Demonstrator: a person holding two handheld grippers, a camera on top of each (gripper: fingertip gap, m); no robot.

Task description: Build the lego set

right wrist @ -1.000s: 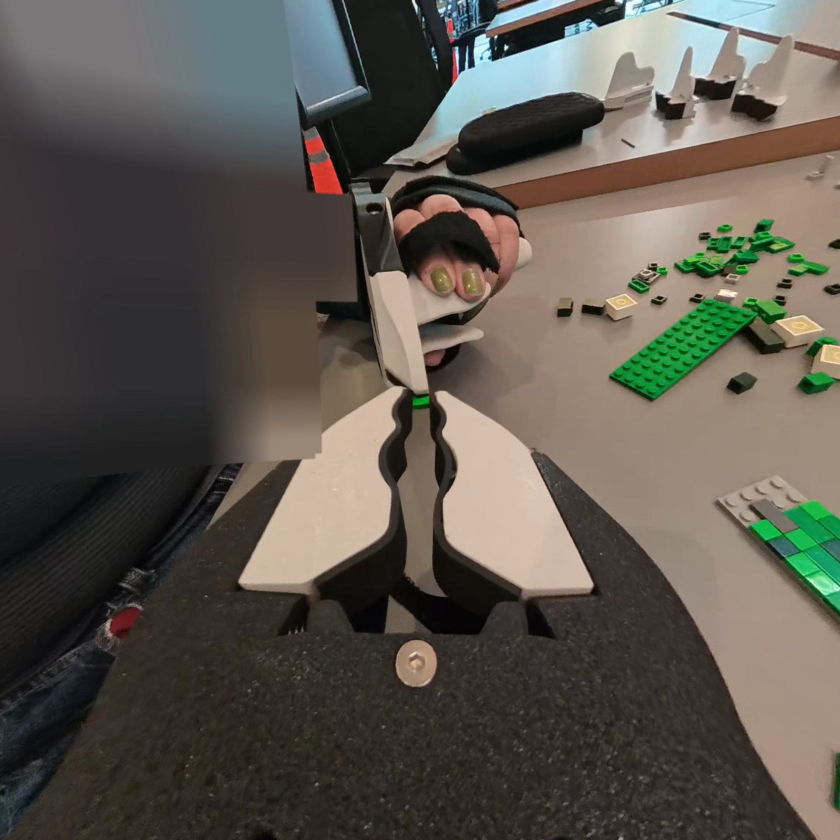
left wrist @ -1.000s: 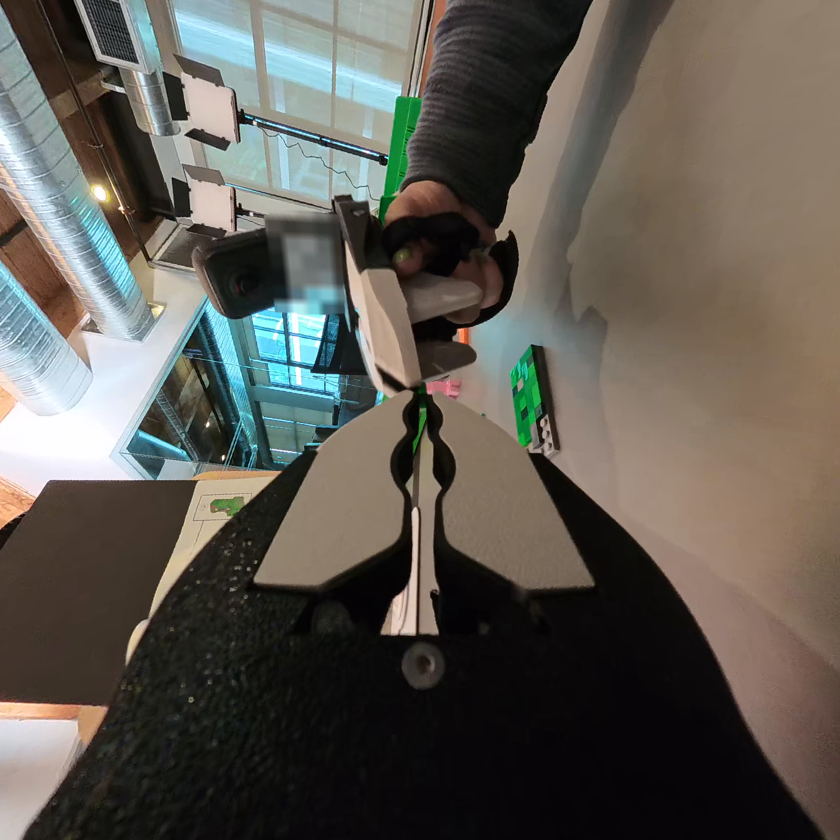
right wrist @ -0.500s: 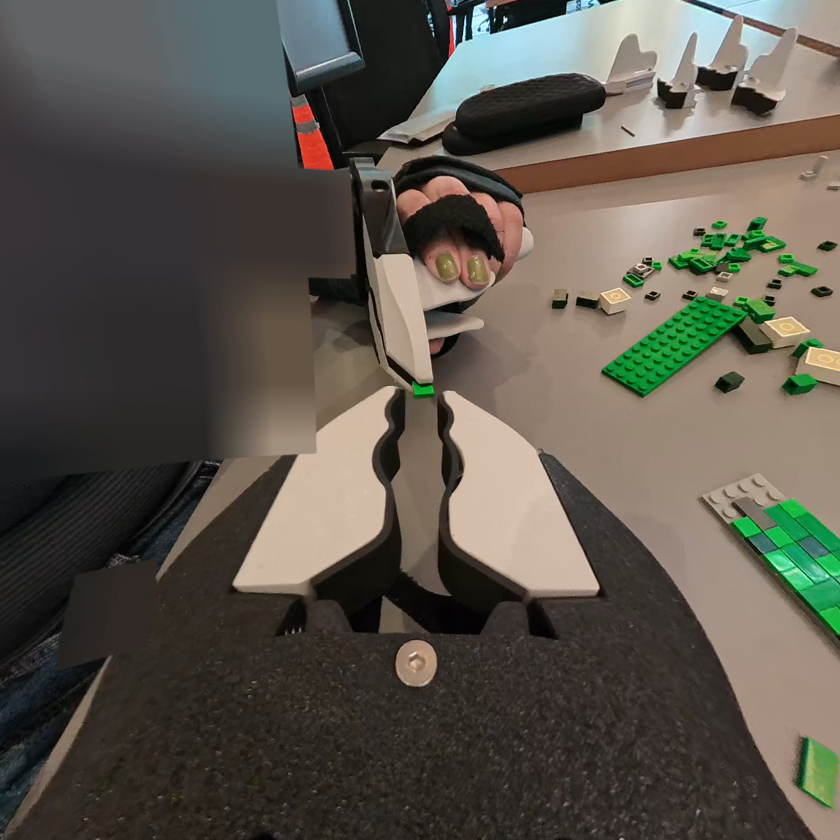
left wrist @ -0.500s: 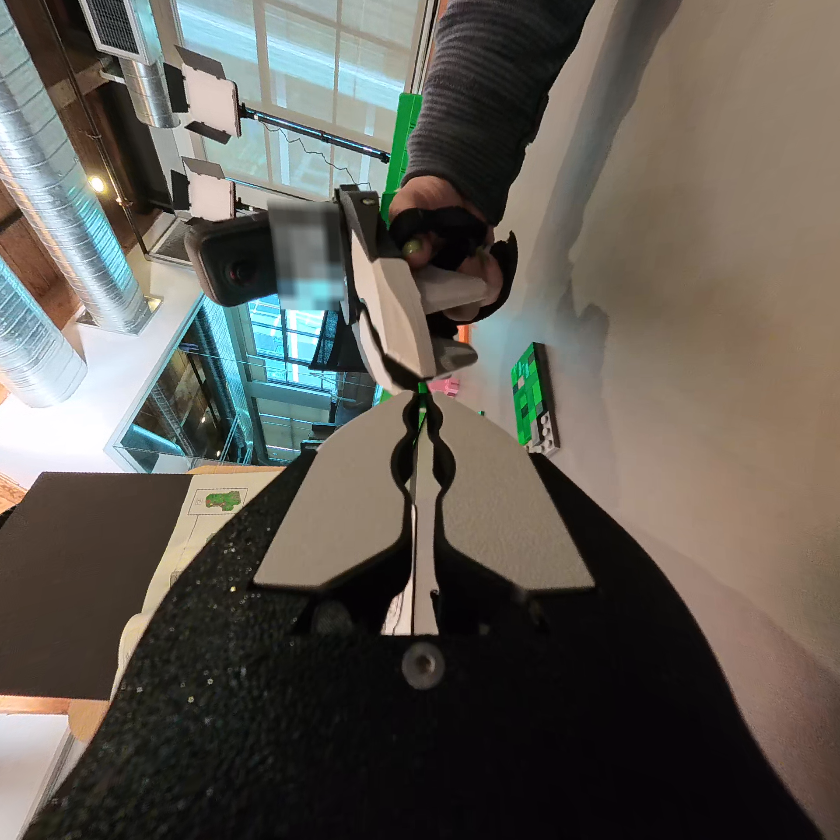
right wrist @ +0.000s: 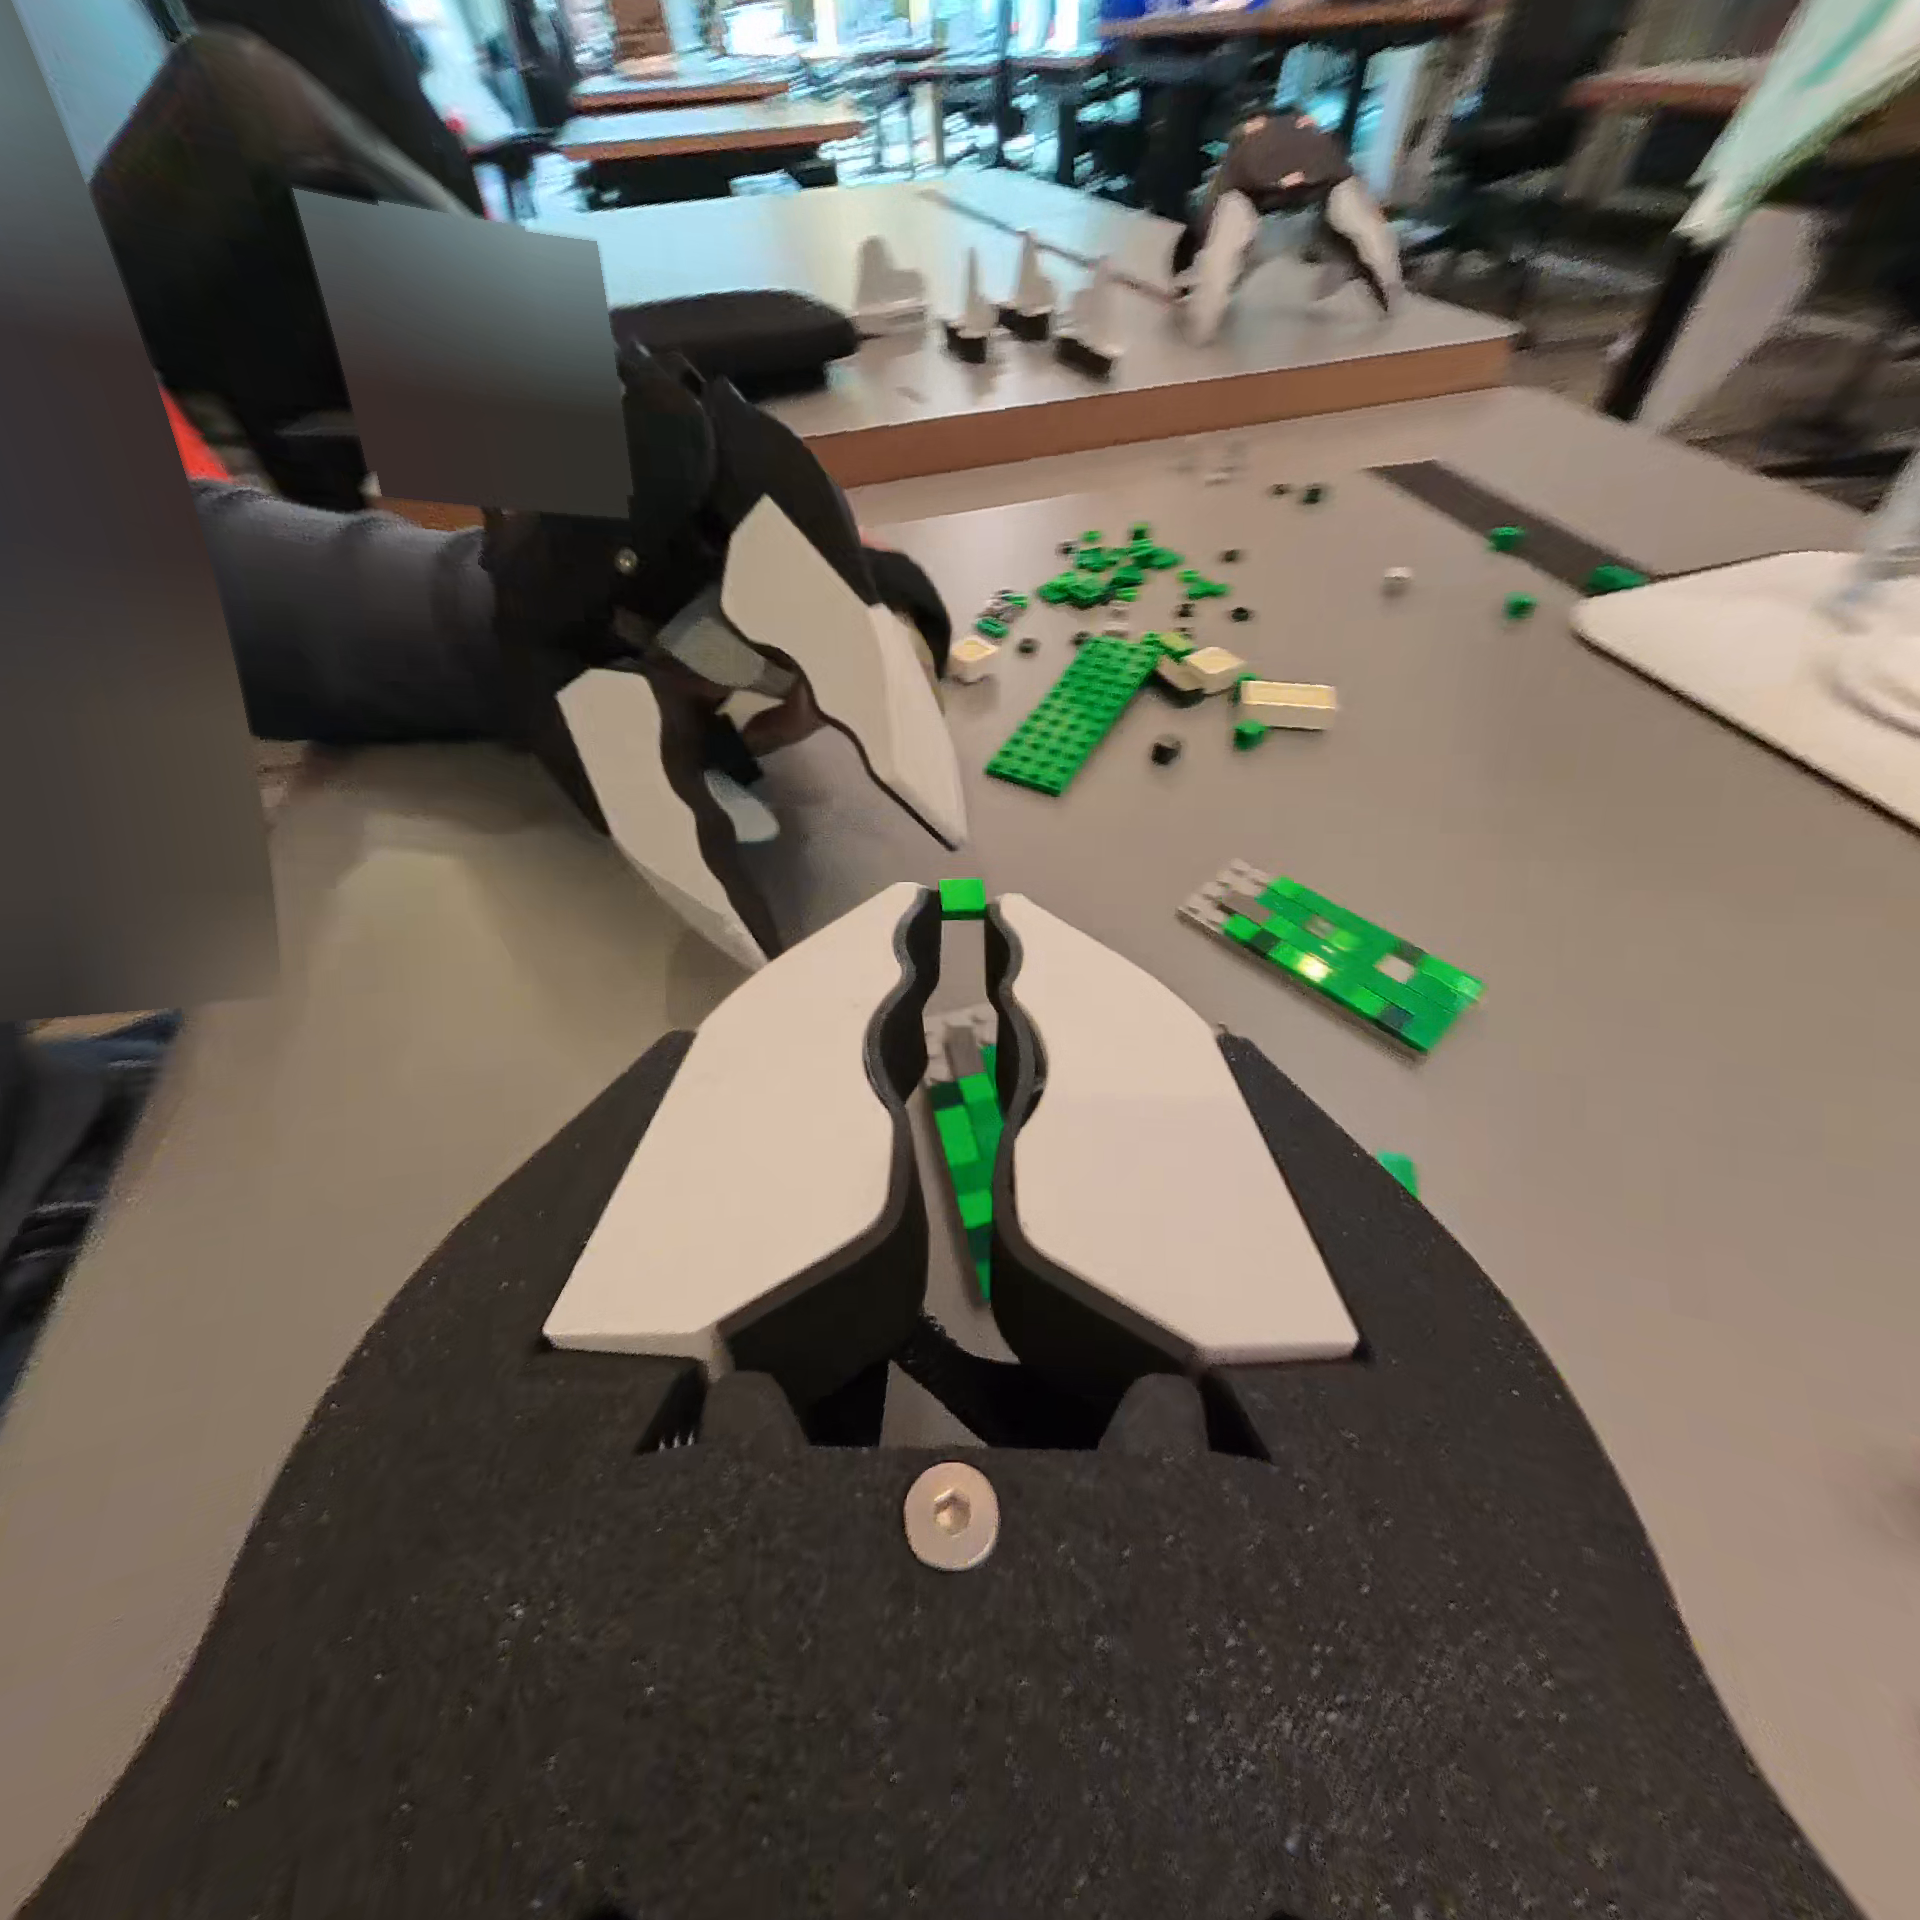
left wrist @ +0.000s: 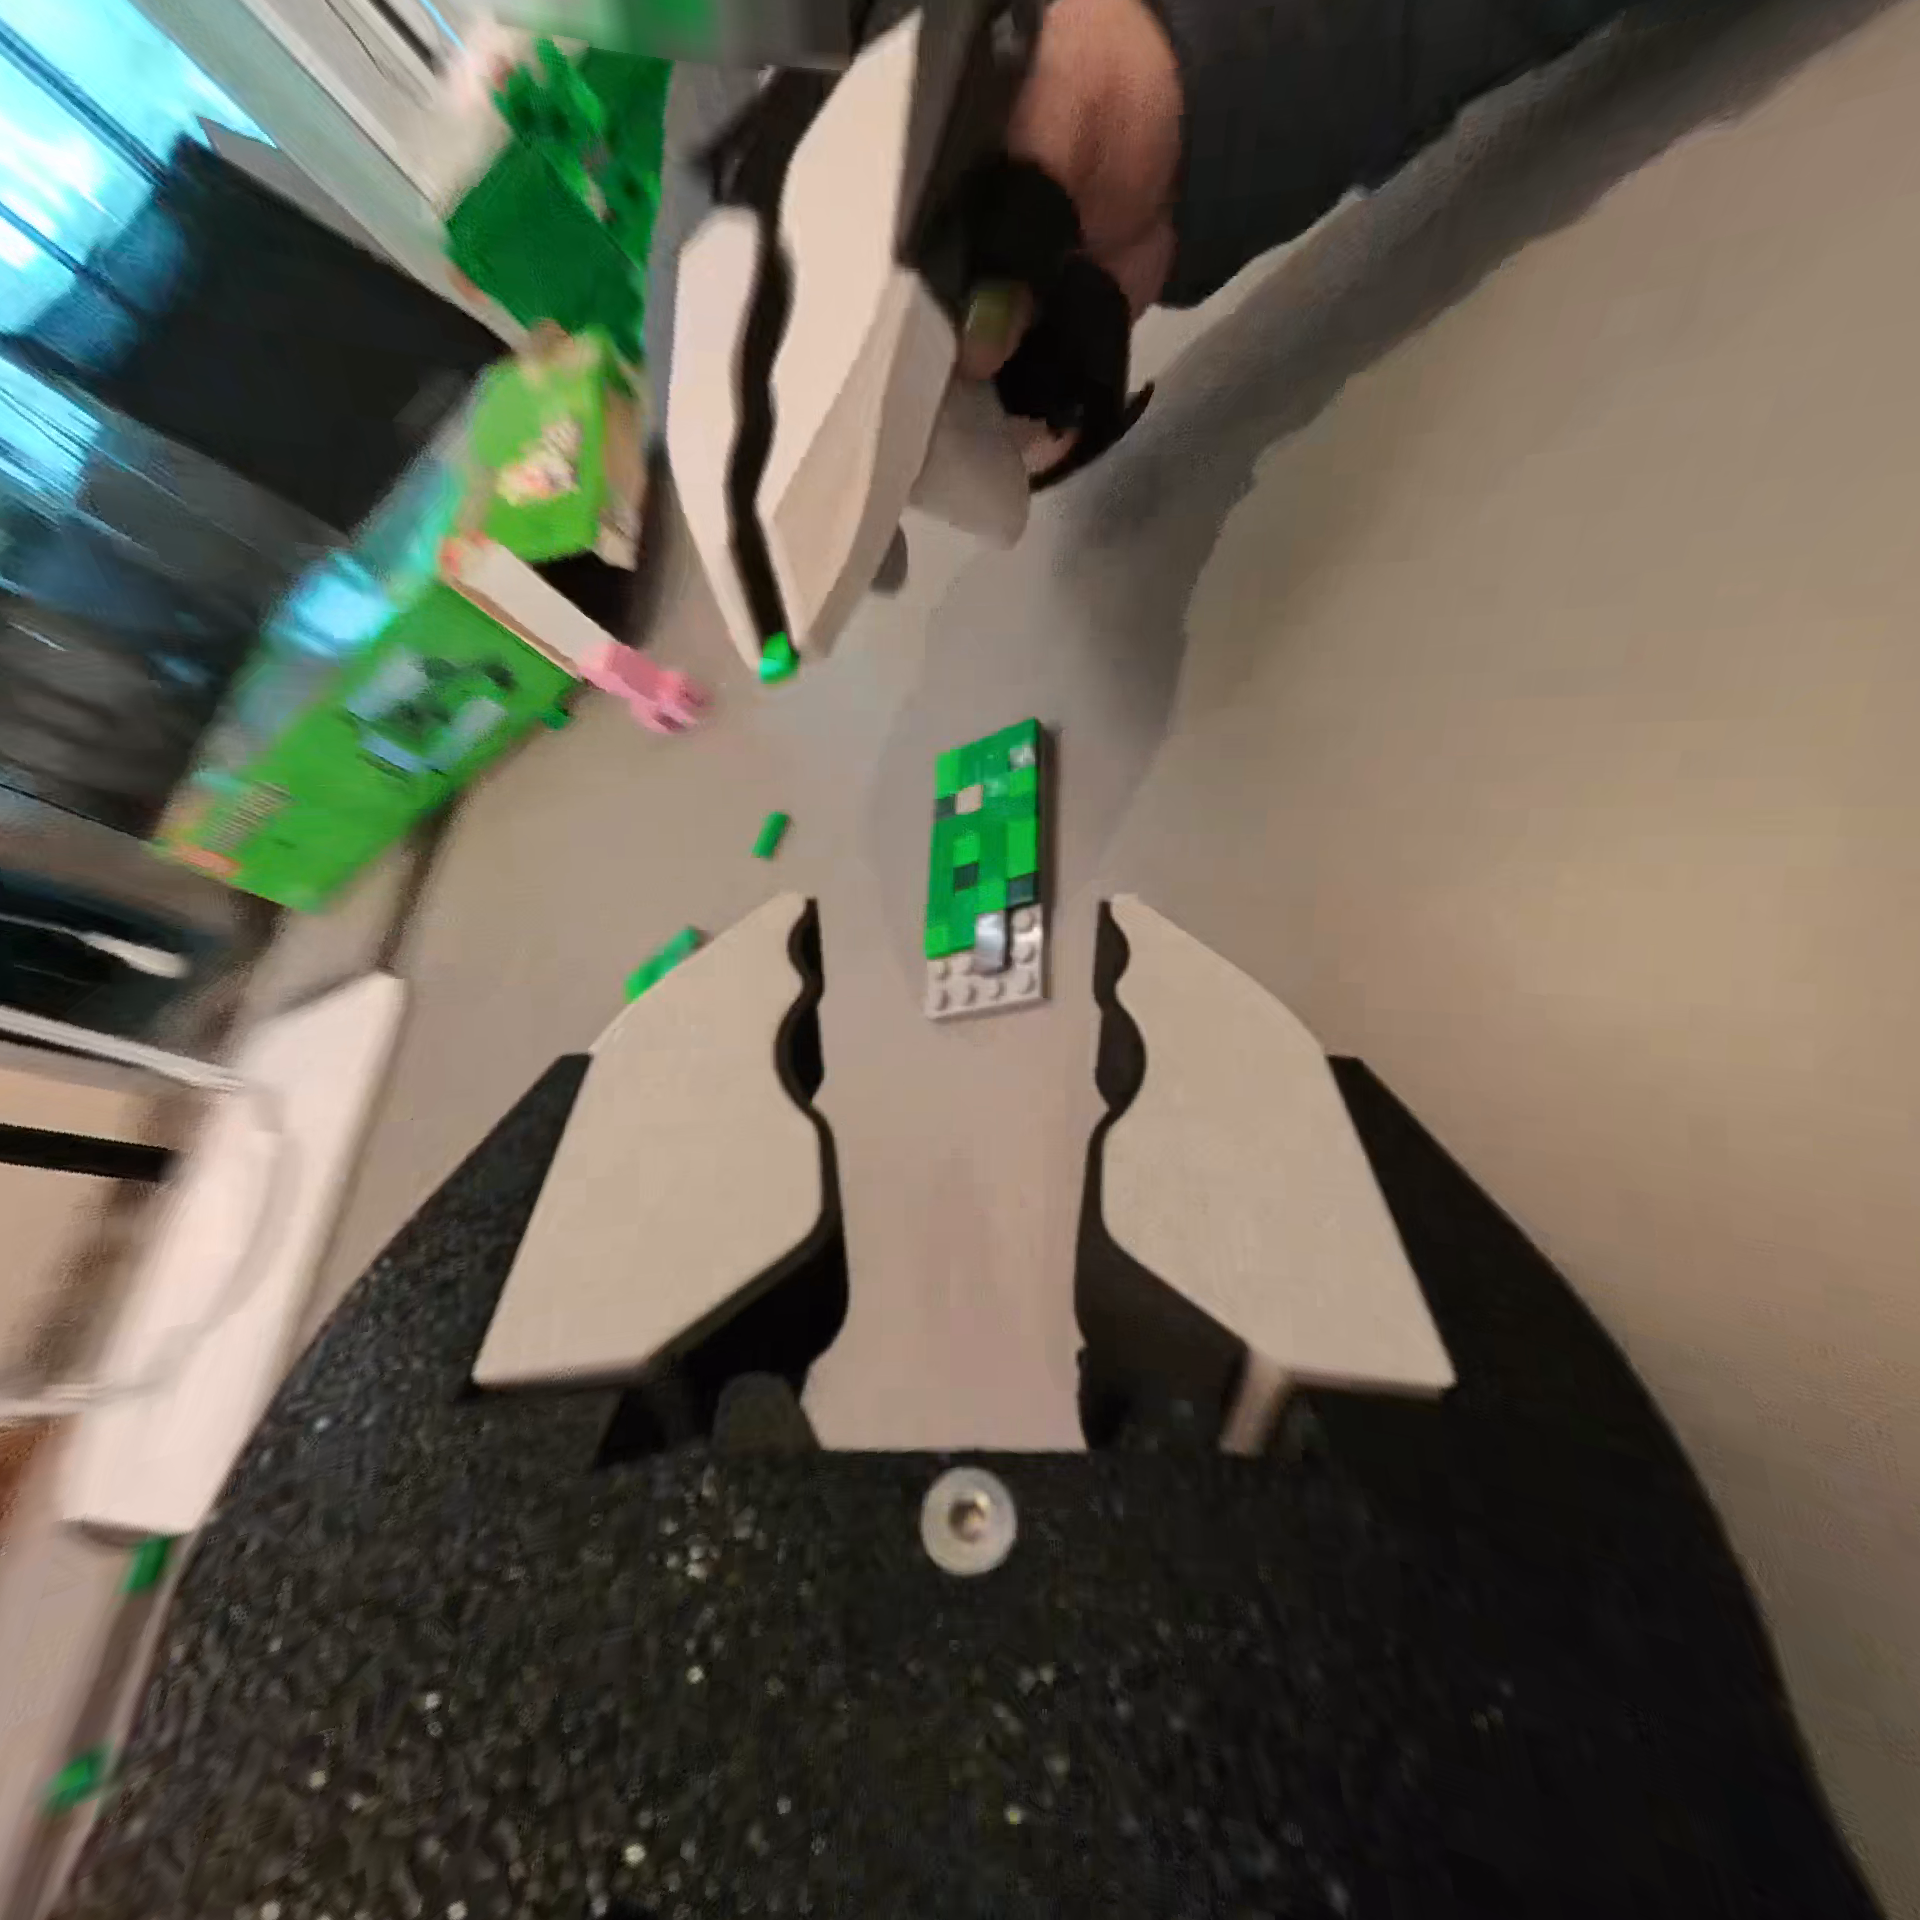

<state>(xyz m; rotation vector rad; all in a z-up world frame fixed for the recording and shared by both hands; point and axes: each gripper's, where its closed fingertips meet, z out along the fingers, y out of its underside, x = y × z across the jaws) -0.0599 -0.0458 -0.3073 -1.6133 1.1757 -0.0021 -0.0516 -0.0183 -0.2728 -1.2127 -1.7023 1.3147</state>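
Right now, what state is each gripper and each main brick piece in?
Left gripper: open, nothing between its fingers.
Right gripper: shut on a small green tile at its fingertips.
Grey plate: flat on the table, mostly covered in green tiles, one end still bare studs.
Long green plate: flat on the table, bare.

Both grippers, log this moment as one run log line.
left gripper: open, empty, over mosaic plate | right gripper: fingers shut on small green tile | table: loose green pieces
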